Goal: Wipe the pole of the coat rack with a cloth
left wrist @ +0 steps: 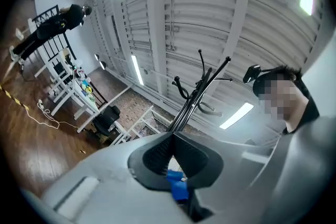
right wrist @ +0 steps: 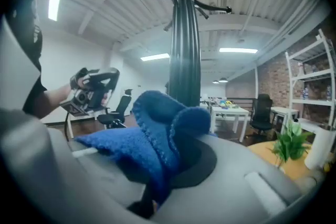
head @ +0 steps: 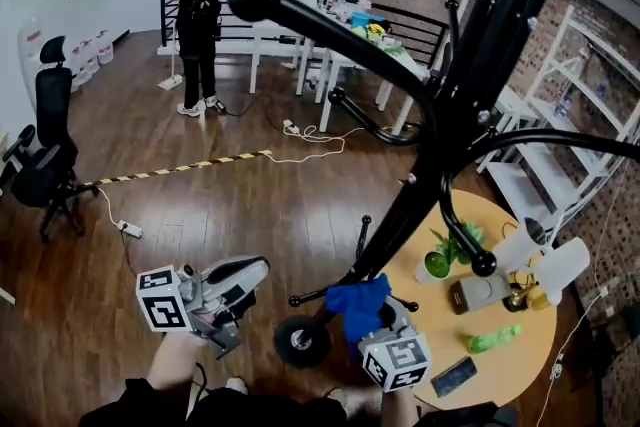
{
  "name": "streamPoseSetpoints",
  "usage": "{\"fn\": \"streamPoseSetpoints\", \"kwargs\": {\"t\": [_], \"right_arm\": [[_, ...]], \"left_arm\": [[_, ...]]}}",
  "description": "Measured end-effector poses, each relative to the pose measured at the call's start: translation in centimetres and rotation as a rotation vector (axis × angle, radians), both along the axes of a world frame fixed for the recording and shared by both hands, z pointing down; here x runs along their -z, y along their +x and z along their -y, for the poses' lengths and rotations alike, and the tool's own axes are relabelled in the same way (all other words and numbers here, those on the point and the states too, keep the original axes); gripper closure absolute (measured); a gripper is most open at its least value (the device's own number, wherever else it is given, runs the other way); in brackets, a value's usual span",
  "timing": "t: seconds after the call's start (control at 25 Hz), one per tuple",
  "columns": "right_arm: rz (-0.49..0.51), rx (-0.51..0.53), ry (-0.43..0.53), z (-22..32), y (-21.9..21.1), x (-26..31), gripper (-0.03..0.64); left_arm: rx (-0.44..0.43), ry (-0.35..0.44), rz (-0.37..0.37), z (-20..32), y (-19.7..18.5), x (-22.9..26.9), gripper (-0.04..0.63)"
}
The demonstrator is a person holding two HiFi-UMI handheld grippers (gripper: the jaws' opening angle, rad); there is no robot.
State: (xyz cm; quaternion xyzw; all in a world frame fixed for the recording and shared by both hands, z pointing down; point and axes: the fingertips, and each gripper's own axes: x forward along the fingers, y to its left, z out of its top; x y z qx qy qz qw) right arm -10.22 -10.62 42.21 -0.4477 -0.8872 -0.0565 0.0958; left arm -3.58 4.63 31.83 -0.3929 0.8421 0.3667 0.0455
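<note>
- Right tool [right wrist: 167, 164]: jaws clamped on a blue cloth [right wrist: 153, 140]; held low on the right in the head view, marker cube towards the camera.
- Blue cloth: knitted, bunched up over the jaw tips, one flap hanging off to the left in the right gripper view; in the head view set against the lowest stretch of the pole, just above the base. Actual contact with the pole not decidable.
- Coat rack pole [head: 421, 191]: black, slanting across the head view from the top right down to a round black base [head: 302, 341] on the wood floor; curved hooks with ball ends at the top. Directly behind the cloth in the right gripper view.
- Left tool [left wrist: 171, 156]: jaws together, dark pads meeting; a small blue patch visible low between them, nature unclear. Held out to the left, well apart from the pole, aimed towards the rack.
- Round yellow counter [head: 523, 370]: just right of the base; carries a green plant [head: 452, 249], a green bottle [head: 495, 339] and a dark phone [head: 454, 376].
- Office chair [head: 44, 157]: black, at far left.
- Person [head: 198, 13]: standing, dark clothes, far end of the room.
</note>
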Motion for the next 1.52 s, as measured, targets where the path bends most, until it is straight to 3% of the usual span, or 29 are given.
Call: {"fn": "streamPoseSetpoints", "kwargs": {"t": [0.16,0.24,0.56,0.76,1.24,1.52], "right_arm": [[-0.085,-0.107,-0.035,-0.8,-0.6,-3.3,0.594],[-0.109,-0.127,-0.097,-1.1,-1.2,-3.9,0.594],[-0.142,-0.057,-0.418,-0.2,-1.7,-1.1,0.594],[-0.042,-0.037,-0.520,0.3,-2.1,4.3,0.594],[0.433,-0.052,-0.614,0.5,-1.6,27.5,0.594],[0.493,-0.076,-0.608,0.2,-1.4,29.0,0.594]], "left_arm": [[-0.098,0.008,0.000,-1.4,0.3,0.2,0.592],[-0.113,0.018,-0.003,-2.0,0.3,0.0,0.592],[-0.138,0.020,-0.002,-1.2,0.2,0.9,0.592],[-0.119,0.006,0.032,-1.2,0.6,1.8,0.592],[-0.056,0.002,0.066,-1.6,1.7,2.8,0.592],[-0.038,0.004,0.065,-2.4,2.2,3.0,0.592]]}}
